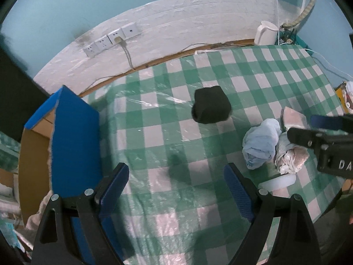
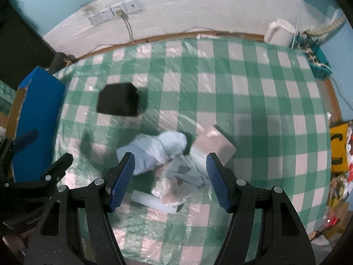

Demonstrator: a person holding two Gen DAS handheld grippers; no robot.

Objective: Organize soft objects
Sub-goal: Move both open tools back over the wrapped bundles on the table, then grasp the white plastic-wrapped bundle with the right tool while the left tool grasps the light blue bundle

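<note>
The right gripper (image 2: 169, 181) hangs with jaws apart and empty over a heap of soft things: a pale blue cloth (image 2: 154, 152), crinkled plastic bags (image 2: 176, 183) and a pinkish block (image 2: 216, 144). Closing here could snag several at once. The left gripper (image 1: 176, 190), also spread and empty, hovers over bare surface (image 1: 154, 132) left of the heap; the black bundle (image 1: 210, 105) lies beyond it, the blue box (image 1: 75, 139) further left.
</note>
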